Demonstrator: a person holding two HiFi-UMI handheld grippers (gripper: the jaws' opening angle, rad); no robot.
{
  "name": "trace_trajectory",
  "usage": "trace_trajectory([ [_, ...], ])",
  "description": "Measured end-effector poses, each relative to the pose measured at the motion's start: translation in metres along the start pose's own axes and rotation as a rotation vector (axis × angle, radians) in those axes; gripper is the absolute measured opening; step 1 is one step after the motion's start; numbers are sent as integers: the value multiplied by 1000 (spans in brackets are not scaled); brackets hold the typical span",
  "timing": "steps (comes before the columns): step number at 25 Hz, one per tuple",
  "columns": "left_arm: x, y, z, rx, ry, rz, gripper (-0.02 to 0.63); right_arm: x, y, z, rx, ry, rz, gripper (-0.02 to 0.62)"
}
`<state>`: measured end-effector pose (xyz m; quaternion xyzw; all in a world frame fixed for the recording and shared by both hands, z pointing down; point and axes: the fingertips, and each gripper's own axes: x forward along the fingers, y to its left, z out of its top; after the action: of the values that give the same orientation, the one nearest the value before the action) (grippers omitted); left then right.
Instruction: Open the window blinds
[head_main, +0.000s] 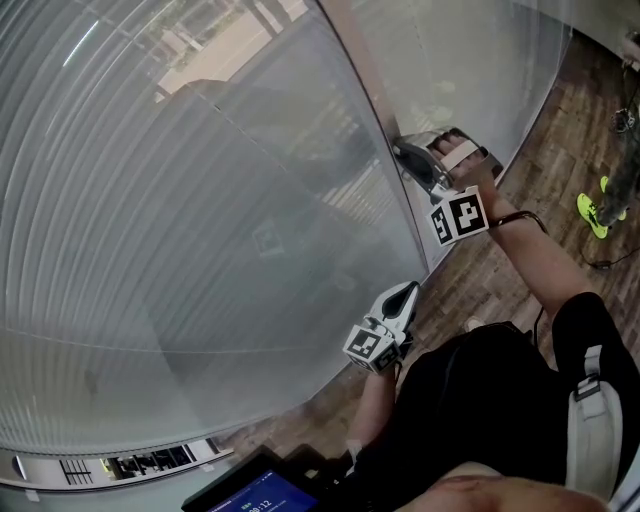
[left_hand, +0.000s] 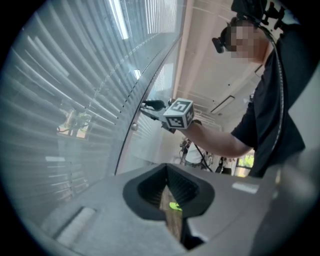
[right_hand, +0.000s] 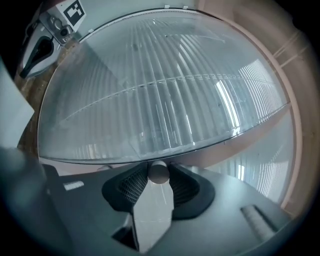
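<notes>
Closed horizontal blinds (head_main: 200, 250) sit behind glass across the window. A pale upright frame (head_main: 372, 90) runs between the panes. My right gripper (head_main: 412, 160) is up against this frame. In the right gripper view its pads (right_hand: 131, 186) close on a small round pale knob (right_hand: 159, 171) held at the fingertips, with the blinds (right_hand: 165, 95) just beyond. My left gripper (head_main: 408, 292) hangs lower by the glass, shut with nothing in it. In the left gripper view its jaws meet at the tip (left_hand: 168, 186), and the right gripper (left_hand: 150, 105) shows at the frame.
Wooden floor (head_main: 560, 130) runs along the foot of the window at the right. Another person's feet in bright green shoes (head_main: 592, 212) stand there. A dark device with a lit screen (head_main: 255, 492) is at the bottom edge. My own body fills the lower right.
</notes>
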<state>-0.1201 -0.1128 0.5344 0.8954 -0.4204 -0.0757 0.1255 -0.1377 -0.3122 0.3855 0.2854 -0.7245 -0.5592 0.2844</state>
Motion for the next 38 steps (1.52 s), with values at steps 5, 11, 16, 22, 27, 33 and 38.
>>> trace_trajectory([
  [5,-1,1,0,11,3,1,2,-1,-1,0,6,1,-11,118],
  [11,-1,2,1,9,1,-3,2,0,-1,0,31,4,-2,118],
  [16,1,0,-1,3,9,-17,2,-2,-10,1,269,-17,30,118],
  [22,3,-2,-1,8,31,-34,2,2,-19,-6,838,-92,102,121],
  [27,6,-3,-5,31,16,-49,2,3,-11,-16,1162,-116,119,121],
  [33,4,-5,-3,31,20,-60,2,3,-18,-22,1580,-166,161,124],
  [38,1,-6,-3,35,26,-61,2,2,-20,-21,1645,-171,168,125],
])
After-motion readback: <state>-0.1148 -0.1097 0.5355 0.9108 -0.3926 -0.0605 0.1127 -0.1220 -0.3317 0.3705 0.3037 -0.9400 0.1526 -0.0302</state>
